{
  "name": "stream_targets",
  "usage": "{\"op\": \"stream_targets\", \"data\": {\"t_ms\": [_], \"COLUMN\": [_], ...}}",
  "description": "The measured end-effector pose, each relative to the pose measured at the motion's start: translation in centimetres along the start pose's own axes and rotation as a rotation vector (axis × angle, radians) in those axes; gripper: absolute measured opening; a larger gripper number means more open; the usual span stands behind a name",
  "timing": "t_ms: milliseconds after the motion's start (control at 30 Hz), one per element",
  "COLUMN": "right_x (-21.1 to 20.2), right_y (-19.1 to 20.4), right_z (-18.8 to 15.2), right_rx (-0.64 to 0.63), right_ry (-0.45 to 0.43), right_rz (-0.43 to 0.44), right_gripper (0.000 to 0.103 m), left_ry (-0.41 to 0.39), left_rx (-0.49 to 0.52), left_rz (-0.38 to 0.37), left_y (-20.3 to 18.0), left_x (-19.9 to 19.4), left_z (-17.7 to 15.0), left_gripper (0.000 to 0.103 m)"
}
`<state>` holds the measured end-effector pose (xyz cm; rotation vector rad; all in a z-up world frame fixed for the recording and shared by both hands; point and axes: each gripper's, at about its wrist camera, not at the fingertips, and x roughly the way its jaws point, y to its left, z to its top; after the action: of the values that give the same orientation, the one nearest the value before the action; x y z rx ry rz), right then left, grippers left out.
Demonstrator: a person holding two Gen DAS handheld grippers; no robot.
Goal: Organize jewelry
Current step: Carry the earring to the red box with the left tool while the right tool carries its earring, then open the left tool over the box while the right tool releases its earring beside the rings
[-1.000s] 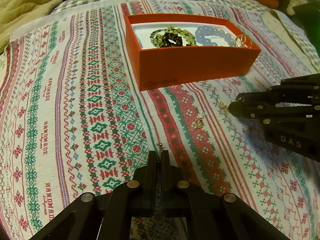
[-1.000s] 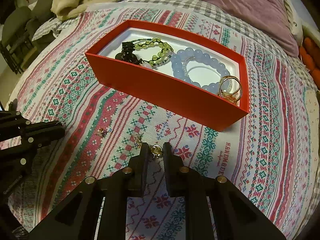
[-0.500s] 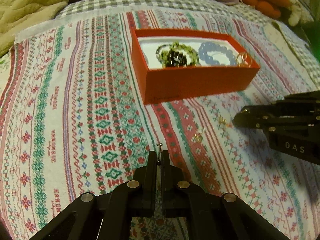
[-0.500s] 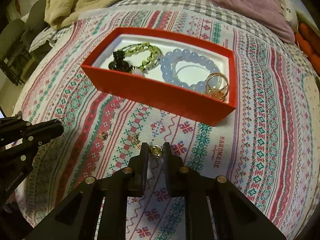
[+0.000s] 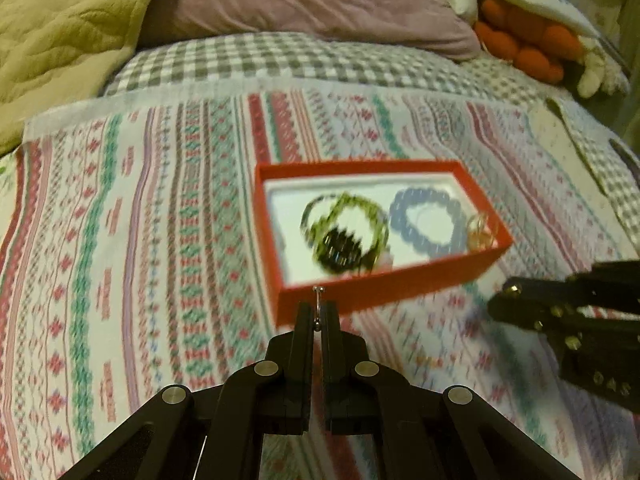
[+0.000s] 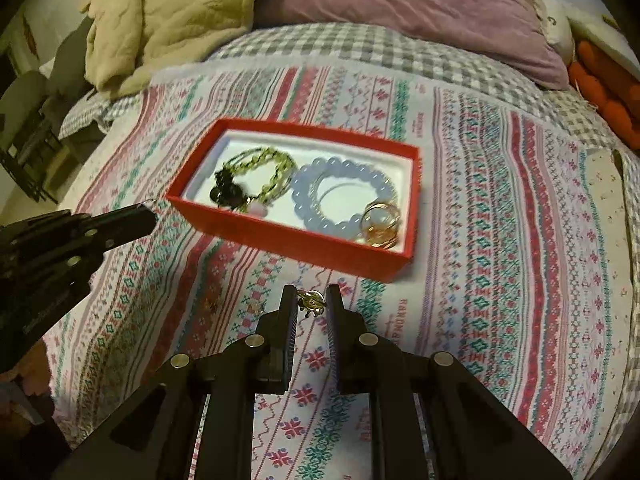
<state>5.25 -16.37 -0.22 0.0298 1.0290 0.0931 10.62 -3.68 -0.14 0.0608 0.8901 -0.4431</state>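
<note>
A red box (image 5: pixel 384 286) (image 6: pixel 280 238) with a white lining lies on the patterned cloth. It holds a green and black bead bracelet (image 6: pixel 250 180), a pale blue bead bracelet (image 6: pixel 340 196) and gold rings (image 6: pixel 380 222). My left gripper (image 5: pixel 319 312) is shut on a thin silver earring pin (image 5: pixel 318 300) and hangs before the box's near wall. My right gripper (image 6: pixel 312 304) is shut on a small gold earring (image 6: pixel 311 303), short of the box. Each gripper shows at the edge of the other's view: the right gripper (image 5: pixel 504 304) and the left gripper (image 6: pixel 148 216).
Two small earrings (image 6: pixel 212 304) lie on the cloth (image 6: pixel 500 240) between the grippers. A purple pillow (image 5: pixel 312 0) and a yellow-green quilt (image 5: pixel 60 28) lie behind the box, with an orange plush toy (image 5: pixel 528 48) at the back right.
Both grippers have risen off the cloth and drawn closer to the red box, each still holding its earring. The box now sits lower and nearer the fingertips in both views.
</note>
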Motion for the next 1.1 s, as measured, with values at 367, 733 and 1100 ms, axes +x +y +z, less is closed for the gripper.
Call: {"op": "stream_targets", "data": {"t_ms": [367, 733, 1100], "right_x": [-1.3, 0.4, 2.1], "right_y": [-1.7, -3.3, -3.1], "right_z": [2.4, 3.5, 4.8], "right_rx": [0.038, 0.068, 0.038], "right_ry": [-0.061, -0.050, -0.074], "right_rz": [0.004, 0.003, -0.003], "right_gripper": [0.015, 0.015, 0.015], "left_ry": [-0.035, -0.018, -0.031], "left_rx": [-0.029, -0.033, -0.022], "left_rz": [-0.036, -0.039, -0.011], "left_y": [-1.2, -1.2, -0.8], "left_x": [3.5, 5.4, 4.0], "left_z": [3.7, 4.3, 4.1], "left_gripper": [0.000, 0.001, 0.021]}}
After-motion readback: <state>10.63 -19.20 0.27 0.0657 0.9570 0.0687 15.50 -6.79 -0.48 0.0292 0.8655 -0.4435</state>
